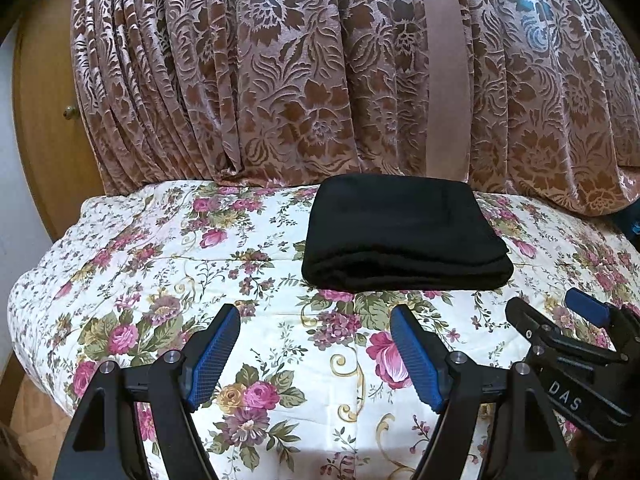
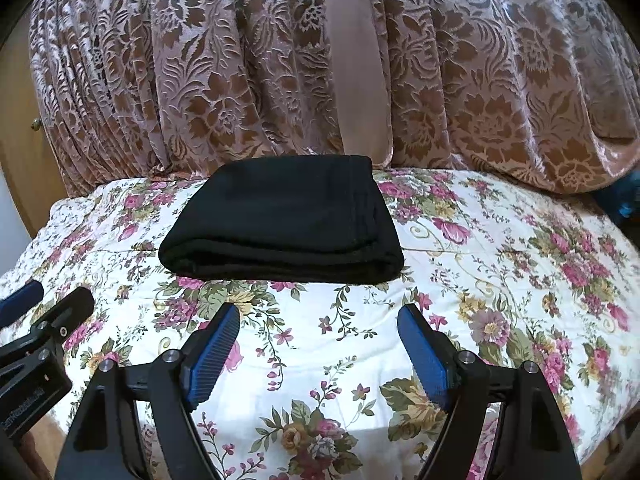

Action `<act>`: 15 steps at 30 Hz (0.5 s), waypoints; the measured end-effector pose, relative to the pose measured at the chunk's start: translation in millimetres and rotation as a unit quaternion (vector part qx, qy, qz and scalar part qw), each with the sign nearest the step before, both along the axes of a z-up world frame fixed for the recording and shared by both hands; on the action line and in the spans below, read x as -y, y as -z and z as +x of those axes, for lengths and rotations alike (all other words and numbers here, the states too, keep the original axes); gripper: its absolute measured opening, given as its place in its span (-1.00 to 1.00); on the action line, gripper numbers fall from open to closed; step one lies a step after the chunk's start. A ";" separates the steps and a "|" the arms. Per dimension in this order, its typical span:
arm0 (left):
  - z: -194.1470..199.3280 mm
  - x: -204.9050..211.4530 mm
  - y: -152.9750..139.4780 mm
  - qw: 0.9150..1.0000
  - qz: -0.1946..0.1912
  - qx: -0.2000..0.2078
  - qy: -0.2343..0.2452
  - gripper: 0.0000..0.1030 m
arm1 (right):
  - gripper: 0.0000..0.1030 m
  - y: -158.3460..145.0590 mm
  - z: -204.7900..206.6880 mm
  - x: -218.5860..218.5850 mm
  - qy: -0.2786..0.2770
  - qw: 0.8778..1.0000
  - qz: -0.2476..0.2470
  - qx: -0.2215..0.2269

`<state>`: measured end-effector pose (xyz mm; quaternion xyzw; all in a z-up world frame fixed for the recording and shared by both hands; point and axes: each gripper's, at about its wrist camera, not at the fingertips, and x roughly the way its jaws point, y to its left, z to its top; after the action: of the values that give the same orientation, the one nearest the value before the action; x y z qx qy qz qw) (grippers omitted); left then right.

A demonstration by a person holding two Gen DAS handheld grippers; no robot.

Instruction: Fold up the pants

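1. I see the black pants (image 1: 406, 236) folded into a thick, squarish stack, with layered edges showing along the near side and the right side.
2. The stack lies on a floral bedspread (image 1: 168, 264) that covers the bed, toward its far edge, close to a patterned brown curtain (image 1: 280, 80) hanging behind it.
3. My left hand-held gripper (image 1: 316, 354) has its fingers spread wide, with only bedspread showing between the blue pads (image 1: 212, 360). It holds nothing and sits short of the pants, on the near side of the stack.
4. My right hand-held gripper (image 2: 318, 354) is spread equally wide and empty, also short of the stack's near edge; the pants (image 2: 280, 220) appear ahead and slightly left of it.
5. In the left wrist view, the right hand-held gripper (image 1: 560, 316) shows at the right edge, just beside the left one. In the right wrist view, the left hand-held gripper (image 2: 48, 304) shows at the left edge.
6. Neither hand-held gripper touches the pants.
7. A wooden panel with a small knob (image 1: 70, 111) stands left of the curtain.
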<state>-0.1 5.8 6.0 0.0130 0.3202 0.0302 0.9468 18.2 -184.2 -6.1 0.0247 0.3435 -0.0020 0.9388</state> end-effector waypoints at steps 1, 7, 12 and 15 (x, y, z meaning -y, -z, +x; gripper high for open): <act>0.5 -1.3 -0.7 1.000 -0.003 0.001 -0.002 0.52 | 0.58 -0.4 -0.2 -1.4 -0.002 1.000 -0.001 0.001; 1.8 -2.9 -2.8 1.000 -0.014 0.000 -0.007 0.52 | 0.58 3.3 -0.5 -2.2 -0.007 1.000 0.005 -0.011; 0.0 -0.4 -4.4 1.000 -0.011 0.002 -0.006 0.52 | 0.59 2.4 -2.3 0.3 -0.004 1.000 0.007 -0.009; -0.3 2.0 -3.8 1.000 -0.008 0.001 -0.003 0.52 | 0.59 1.5 -2.9 1.9 0.002 1.000 0.009 -0.008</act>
<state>-0.4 3.9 9.8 0.0044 0.3196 0.0305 0.9470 15.3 -186.0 -7.6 0.0336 0.3513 -0.0008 0.9357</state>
